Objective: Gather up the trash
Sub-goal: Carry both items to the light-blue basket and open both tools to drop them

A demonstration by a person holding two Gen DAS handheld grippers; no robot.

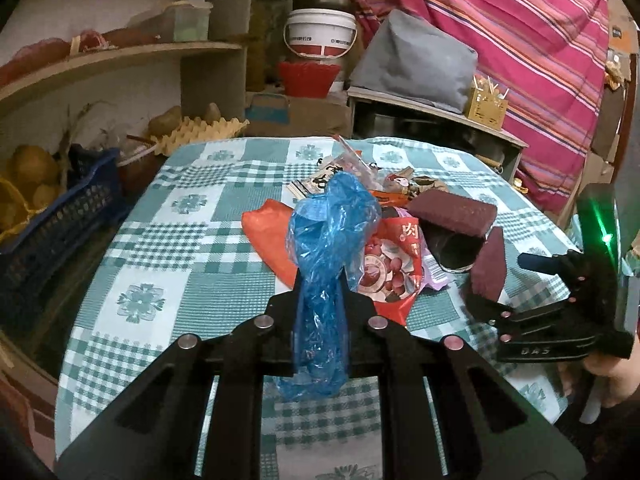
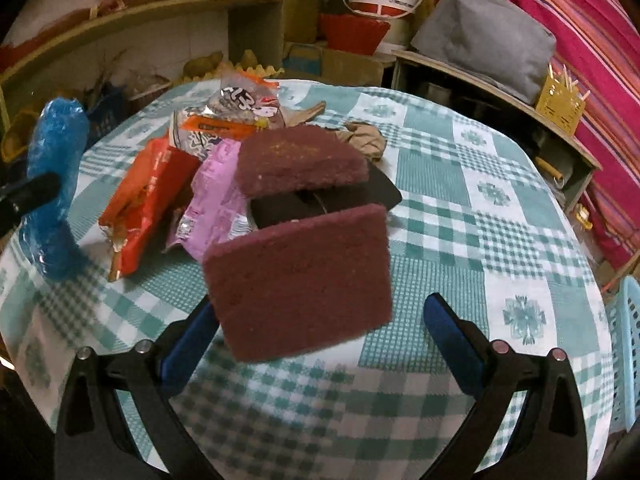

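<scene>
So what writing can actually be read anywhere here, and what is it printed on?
"DAS": pale letters on the black body of the right gripper, in the left wrist view.
"肉": white character on the red snack packet.
White bucket: a printed band, too small to read.
Black-and-white wrapper: large characters, too crumpled and blurred to read.
Orange wrapper: print illegible.

Blue bag (image 1: pixel 324 240), teal-check cloth (image 1: pixel 180 216)
</scene>
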